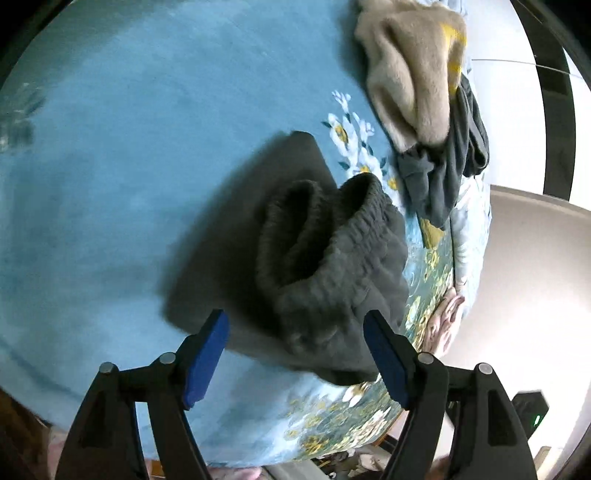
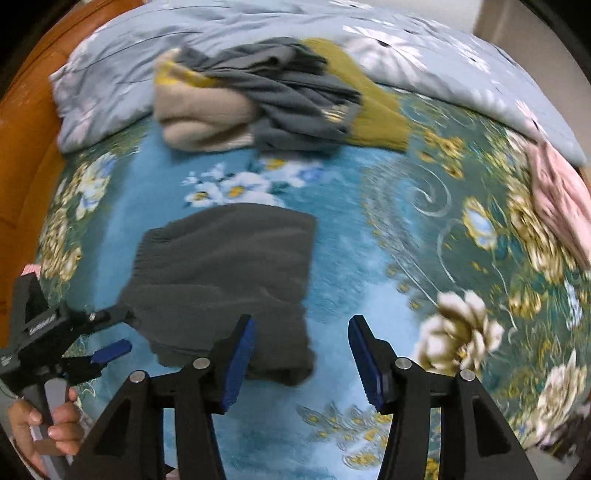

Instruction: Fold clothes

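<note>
Trousers (image 2: 225, 280): one dark grey fleece pair, folded into a thick block at frame centre on the blue floral bedspread (image 2: 369, 266), ribbed elastic waistband gaping. Second heap upper frame: one beige sweater (image 2: 199, 114), one grey garment (image 2: 288, 96). Left gripper (image 1: 295, 354) and right gripper (image 2: 301, 360) both spread wide, pinching nothing.

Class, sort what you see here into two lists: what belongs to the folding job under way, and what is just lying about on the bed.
In the job:
- dark grey trousers, partly folded
- left gripper, open
- right gripper, open

Lying about:
- beige fleece and grey garment, heaped together
- pink cloth
- floral blanket
- pale quilt
</note>
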